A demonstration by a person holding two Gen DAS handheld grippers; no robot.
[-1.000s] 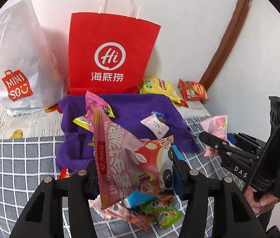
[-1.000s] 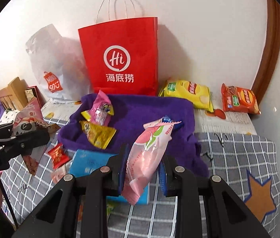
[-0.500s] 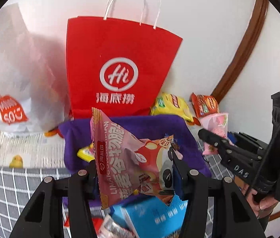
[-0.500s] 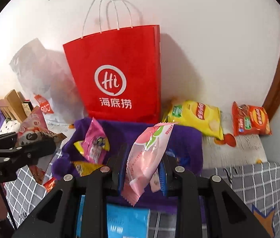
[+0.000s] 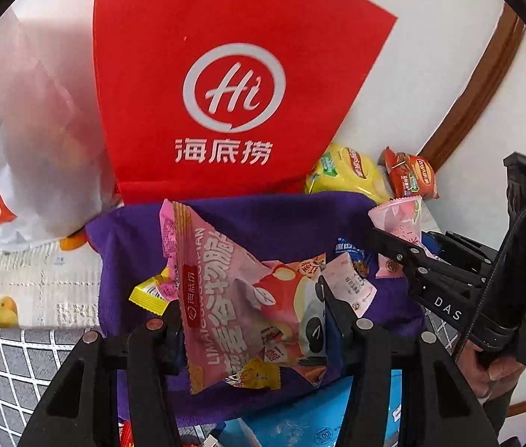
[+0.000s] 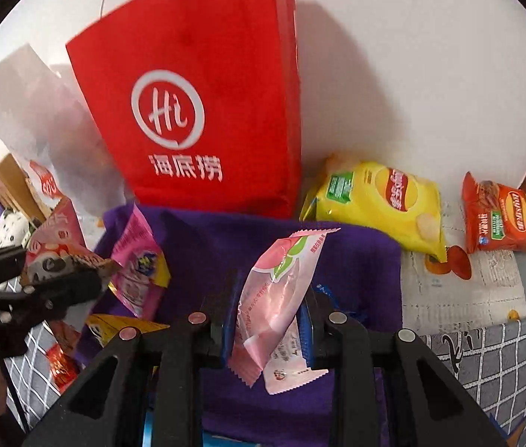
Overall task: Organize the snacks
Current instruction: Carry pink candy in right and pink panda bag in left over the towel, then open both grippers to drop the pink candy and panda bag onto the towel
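My left gripper (image 5: 251,320) is shut on a large pink snack bag with a panda print (image 5: 240,305), held over a purple cloth (image 5: 285,219). My right gripper (image 6: 266,320) is shut on a slim pink peach-print packet (image 6: 281,290), also above the purple cloth (image 6: 359,260). Each gripper shows in the other's view: the right gripper (image 5: 393,240) with its pink packet (image 5: 400,219) at the right, the left gripper (image 6: 61,287) with the panda bag (image 6: 54,246) at the left. A red paper bag (image 5: 233,85) (image 6: 203,111) stands close behind the cloth.
A white plastic bag (image 5: 20,141) leans left of the red one. A yellow chips bag (image 6: 378,201) and an orange snack pack (image 6: 497,216) lie by the wall at right. Small packets (image 6: 136,260) rest on the cloth, a blue packet (image 5: 300,421) lies near its front edge, and a checked cover (image 6: 501,365) spreads below.
Both grippers have moved forward and lower toward the red bag, which now fills much more of each view. Each still carries its packet; the loose snacks in front have slid out of sight.
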